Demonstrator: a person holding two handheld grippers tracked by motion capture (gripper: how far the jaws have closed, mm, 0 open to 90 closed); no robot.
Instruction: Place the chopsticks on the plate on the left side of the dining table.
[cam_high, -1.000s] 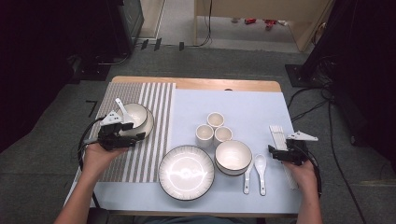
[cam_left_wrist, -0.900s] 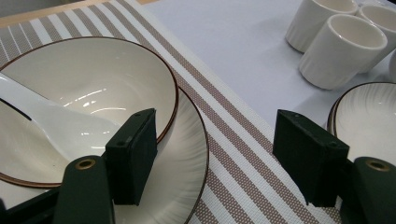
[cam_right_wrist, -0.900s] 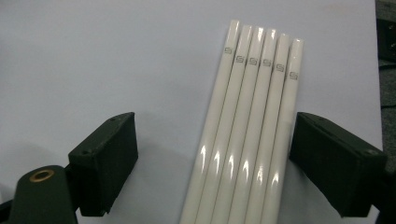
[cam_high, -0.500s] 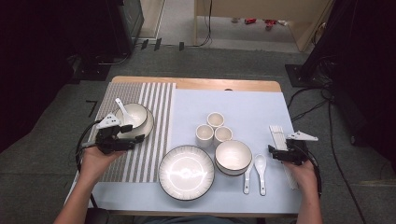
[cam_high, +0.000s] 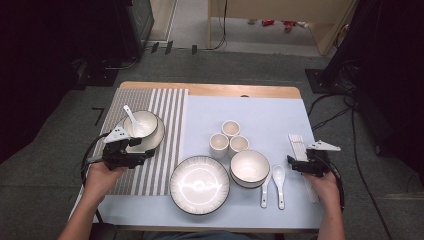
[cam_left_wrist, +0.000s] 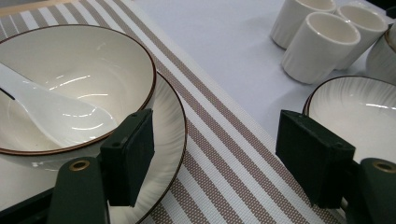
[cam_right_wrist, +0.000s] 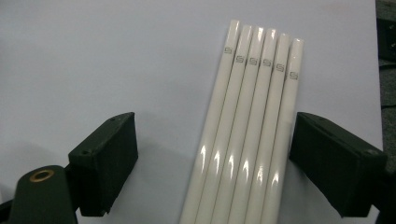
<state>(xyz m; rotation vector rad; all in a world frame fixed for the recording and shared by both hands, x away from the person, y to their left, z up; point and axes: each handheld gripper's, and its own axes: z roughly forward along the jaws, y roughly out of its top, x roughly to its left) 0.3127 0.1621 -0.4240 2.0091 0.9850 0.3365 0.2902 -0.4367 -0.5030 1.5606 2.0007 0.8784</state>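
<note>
Trouble is waiting mostly on the right: the right gripper (cam_right_wrist: 212, 158) is hovering with its jaws spread wide over the white chopsticks (cam_right_wrist: 247, 130), and the six sticks are lying side by side, touching one another, between the two pads but crowded toward the right-hand one, with bare pale-blue cloth (cam_right_wrist: 93, 60) under the other. If the jaws are closing from here, I judge they are likely pushing the smooth round sticks sideways, rolling them over each other or fanning them out, and pinching several at once. The chopsticks' long axis is running straight away from the right gripper, along the line of its jaws, with the marked blunt ends pointing away and the lower ends passing under the tool; in the high view they are lying just beyond it, lengthwise toward the far edge of the table (cam_high: 210, 90). On the other side, the left gripper (cam_left_wrist: 215, 158) is also standing spread, its jaws having just been opening with nothing between them; one pad is sitting just over the rim of the plate (cam_left_wrist: 175, 135) carrying the bowl (cam_left_wrist: 116, 60) with the porcelain spoon (cam_left_wrist: 51, 109), all just ahead of it on the striped placemat (cam_left_wrist: 224, 140). A careless nudge there is risking a tipped bowl.
</note>
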